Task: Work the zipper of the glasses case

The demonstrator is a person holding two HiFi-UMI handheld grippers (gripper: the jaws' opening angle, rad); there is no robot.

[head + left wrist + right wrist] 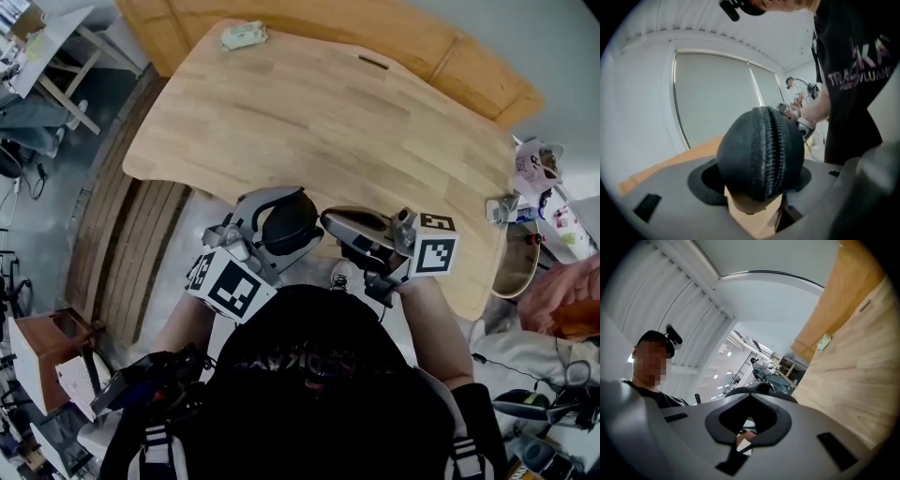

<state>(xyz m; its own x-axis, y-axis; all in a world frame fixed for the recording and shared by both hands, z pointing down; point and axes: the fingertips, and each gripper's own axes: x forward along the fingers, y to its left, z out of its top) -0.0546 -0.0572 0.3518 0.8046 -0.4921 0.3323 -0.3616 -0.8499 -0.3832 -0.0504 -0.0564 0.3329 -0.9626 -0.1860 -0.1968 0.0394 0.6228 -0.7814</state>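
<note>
Left gripper is clenched on the glasses case, held in the air just off the near edge of the table. Right gripper is clamped shut, with nothing seen between its jaws.

In the head view the case lies at 9 o'clock from the right tips, close by; contact unclear.

The left gripper view shows the case end-on, with the zipper running 12 to 6 and its teeth meshed. No pull is visible. The head view hides the zipper.

Judgement: the right gripper must go after the pull.
</note>
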